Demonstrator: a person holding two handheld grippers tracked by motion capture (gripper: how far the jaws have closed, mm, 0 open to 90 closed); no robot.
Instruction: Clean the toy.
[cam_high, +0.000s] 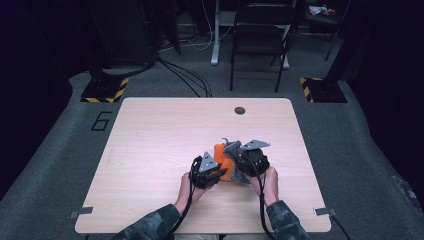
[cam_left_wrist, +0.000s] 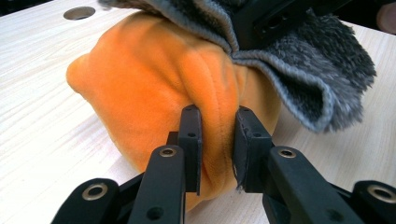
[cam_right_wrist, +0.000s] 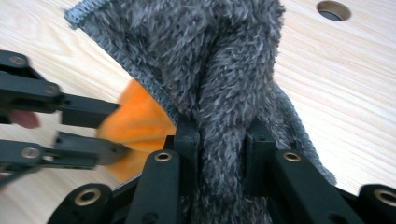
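Room: a dark studio with a folding chair and cables on the floor stood behind my pale wooden desk, which had a round hole near its far edge.
Left claw: my left claw was clamped on a fold of the orange cloth, the jaws pinching it near my side of the bundle.
Right claw: my right claw was clamped on a bunched ridge of the grey fleece cloth, which ran up between the jaws and away from me.
Where the cloths lay: both sat together at the middle of the desk, just ahead of my hands, the grey one draped over the orange one and touching it.
Deciding relation: the orange cloth lay to the left of the grey one, its long axis running away from me toward the hole; each claw was nearest its own cloth.
Next move, my guess: drawing the claws apart sideways would have peeled the grey off the orange.
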